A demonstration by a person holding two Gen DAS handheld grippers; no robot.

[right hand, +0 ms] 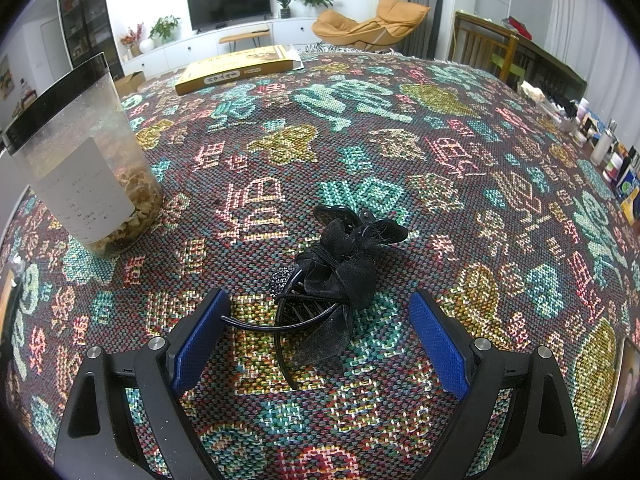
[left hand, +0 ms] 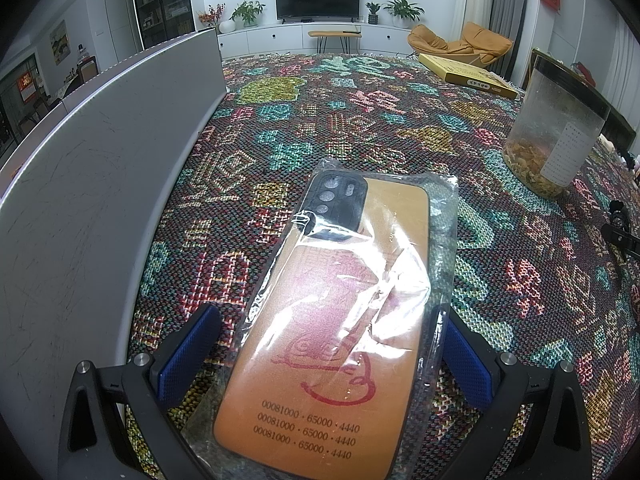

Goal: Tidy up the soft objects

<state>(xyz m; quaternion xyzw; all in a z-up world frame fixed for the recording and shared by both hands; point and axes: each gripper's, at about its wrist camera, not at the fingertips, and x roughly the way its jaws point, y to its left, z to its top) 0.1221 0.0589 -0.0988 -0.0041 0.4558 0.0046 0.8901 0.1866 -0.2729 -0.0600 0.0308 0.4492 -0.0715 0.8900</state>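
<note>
In the left wrist view, the left gripper [left hand: 326,354] stands with its blue-padded jaws spread wide on either side of an orange phone case printed with a red figure and rows of digits, sealed in a crinkled clear plastic sleeve [left hand: 334,320]. The case lies flat on the multicoloured woven tablecloth [left hand: 360,128], its black camera block pointing away from the camera; whether the pads touch the sleeve cannot be told. A tall grey panel [left hand: 92,184] stands on edge just to the left. Farther right sits a clear cylindrical jar with a black lid and dried contents at its bottom [left hand: 554,128], and beyond it a flat yellow box [left hand: 466,74] near the far table edge.

In the right wrist view, the right gripper [right hand: 320,338] is likewise spread wide, and a black hair claw clip with a gauzy black bow [right hand: 330,276] rests on the cloth between and just ahead of its fingers, one thin prong reaching close to the left pad. The jar stands off to the left, the yellow box far behind.
</note>
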